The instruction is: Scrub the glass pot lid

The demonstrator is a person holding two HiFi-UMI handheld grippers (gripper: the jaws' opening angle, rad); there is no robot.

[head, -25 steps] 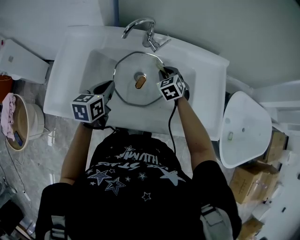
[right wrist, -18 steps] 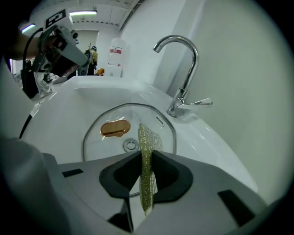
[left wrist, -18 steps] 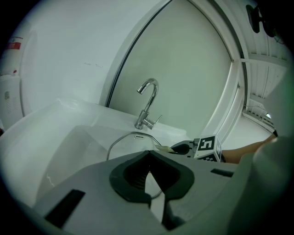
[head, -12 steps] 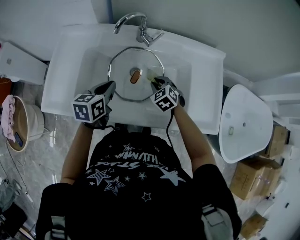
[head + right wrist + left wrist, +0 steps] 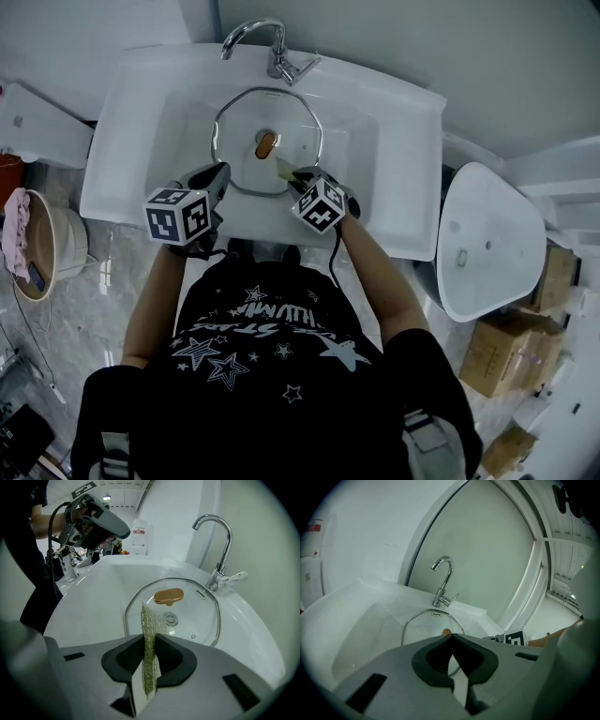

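Observation:
The glass pot lid (image 5: pixel 242 127) lies flat in the white sink (image 5: pixel 394 131), metal-rimmed, with a copper knob (image 5: pixel 266 143) in its middle. My right gripper (image 5: pixel 289 174) hovers at the lid's near right rim, shut on a green-gold scrub cloth (image 5: pixel 149 632) that stands upright between the jaws. Beyond the cloth the lid (image 5: pixel 192 616) and its knob (image 5: pixel 168 596) show. My left gripper (image 5: pixel 218 178) sits at the lid's near left rim, above the sink's front edge, shut with nothing in it. Past its closed jaws (image 5: pixel 452 638) the lid (image 5: pixel 424 625) is partly seen.
A chrome faucet (image 5: pixel 267 42) stands behind the basin. A white toilet (image 5: pixel 487 244) and cardboard boxes (image 5: pixel 502 352) are to the right. A bowl with a pink cloth (image 5: pixel 37 244) sits on the floor at left. A white bottle (image 5: pixel 139 536) stands on the sink's far corner.
My right gripper with the cloth has drawn back from the lid's far right rim to its near right rim. The left gripper has stayed put.

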